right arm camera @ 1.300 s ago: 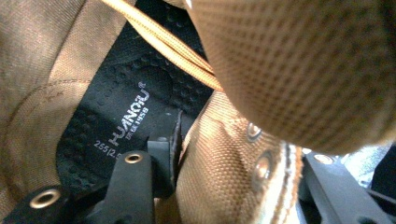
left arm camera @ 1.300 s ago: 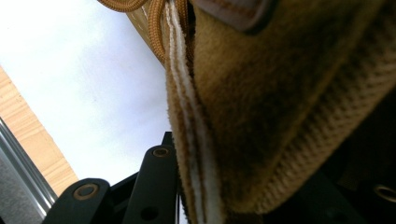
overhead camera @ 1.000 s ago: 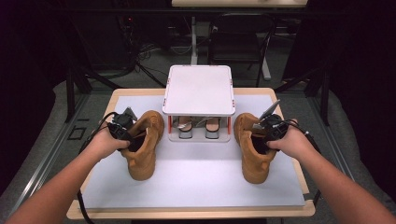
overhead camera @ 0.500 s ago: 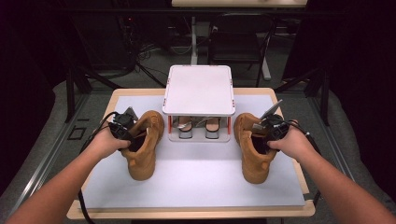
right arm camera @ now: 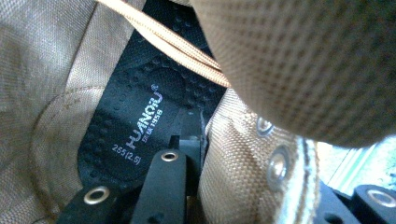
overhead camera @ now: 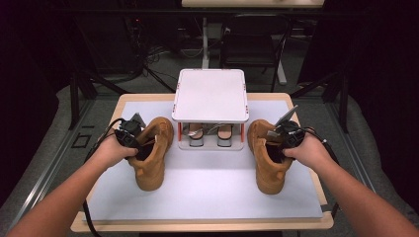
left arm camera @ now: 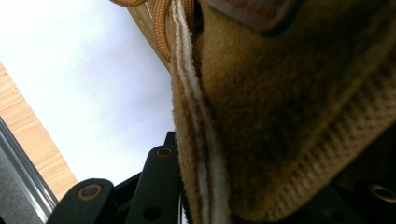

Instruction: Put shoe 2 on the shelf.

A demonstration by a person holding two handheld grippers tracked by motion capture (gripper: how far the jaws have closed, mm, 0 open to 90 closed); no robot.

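Two tan lace-up boots stand on the white mat (overhead camera: 207, 185), toes toward me. My left gripper (overhead camera: 134, 142) is shut on the left boot (overhead camera: 150, 163) at its collar. In the left gripper view the boot's padded wall (left arm camera: 280, 116) sits between the black jaws of that gripper (left arm camera: 271, 172). My right gripper (overhead camera: 279, 140) grips the right boot (overhead camera: 269, 170) at its opening. One jaw reaches inside over the black insole (right arm camera: 135, 126), and the eyelet wall (right arm camera: 243, 158) lies between the two jaws of this gripper (right arm camera: 275, 172). The right jaws have just been closing on that wall.
A small white two-level rack (overhead camera: 211, 94) stands at the back middle of the mat, between the boots, with a pair of shoes (overhead camera: 197, 136) under its top shelf. The wooden table edge (overhead camera: 197, 226) runs along the front. Dark frames and cables lie on the floor beyond.
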